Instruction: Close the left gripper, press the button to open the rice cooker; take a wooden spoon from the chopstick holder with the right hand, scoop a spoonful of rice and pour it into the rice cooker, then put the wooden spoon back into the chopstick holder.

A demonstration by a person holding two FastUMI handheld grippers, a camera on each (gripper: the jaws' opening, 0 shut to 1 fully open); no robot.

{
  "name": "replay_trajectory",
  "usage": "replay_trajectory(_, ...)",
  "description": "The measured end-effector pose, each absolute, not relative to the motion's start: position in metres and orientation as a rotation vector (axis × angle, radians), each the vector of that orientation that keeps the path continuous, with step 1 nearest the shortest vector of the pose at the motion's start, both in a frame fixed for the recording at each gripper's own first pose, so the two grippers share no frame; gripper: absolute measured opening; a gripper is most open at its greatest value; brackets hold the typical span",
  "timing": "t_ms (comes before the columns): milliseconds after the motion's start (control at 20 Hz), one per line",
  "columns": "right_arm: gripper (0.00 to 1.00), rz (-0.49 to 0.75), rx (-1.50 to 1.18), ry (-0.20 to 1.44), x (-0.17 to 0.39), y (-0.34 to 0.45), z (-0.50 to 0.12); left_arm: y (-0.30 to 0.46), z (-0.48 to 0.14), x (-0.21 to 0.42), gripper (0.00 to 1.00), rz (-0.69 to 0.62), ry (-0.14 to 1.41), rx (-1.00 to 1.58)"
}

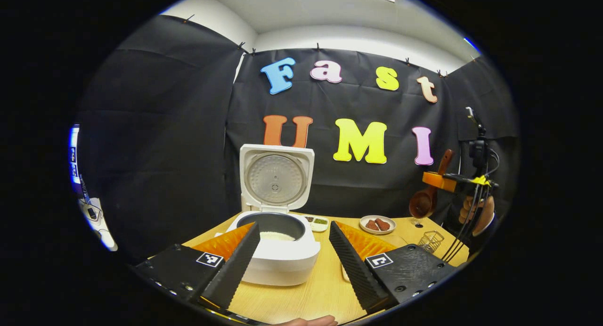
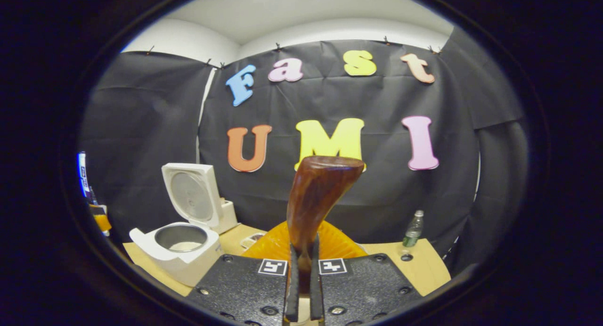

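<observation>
Spoon held aloft, cooker open.

Right claw [image 2: 301, 269] clamped on spoon [image 2: 316, 199], raised above counter [image 1: 311, 293], well right of cooker [image 1: 275, 241]. Left claw [image 1: 294, 255] spread wide, holding nothing, just before cooker. Lid [image 1: 275, 177] upright; rice [image 1: 277, 236] in pot. Holder [image 1: 430, 241] on counter, below spoon.

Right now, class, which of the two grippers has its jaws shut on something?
The right gripper: its jaws clamp the wooden spoon by its handle. On the left gripper the jaws stand wide apart, facing the open rice cooker.

Open rice cooker [image 1: 275, 250], lifted wooden spoon [image 2: 316, 199]
</observation>
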State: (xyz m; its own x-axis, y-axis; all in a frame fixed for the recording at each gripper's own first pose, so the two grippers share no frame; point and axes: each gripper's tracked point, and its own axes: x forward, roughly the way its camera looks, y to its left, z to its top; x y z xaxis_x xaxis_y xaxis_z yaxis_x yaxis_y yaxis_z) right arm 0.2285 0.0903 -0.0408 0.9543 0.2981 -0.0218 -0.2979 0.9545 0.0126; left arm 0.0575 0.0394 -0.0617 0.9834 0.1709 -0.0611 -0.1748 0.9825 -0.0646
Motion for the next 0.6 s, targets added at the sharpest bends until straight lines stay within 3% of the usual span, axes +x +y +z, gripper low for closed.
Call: replay_trajectory(600,0.11,0.141,0.020,0.153,0.256,-0.037,-0.117,0.010,-0.046,0.107,0.94,0.159,0.066,-0.038)
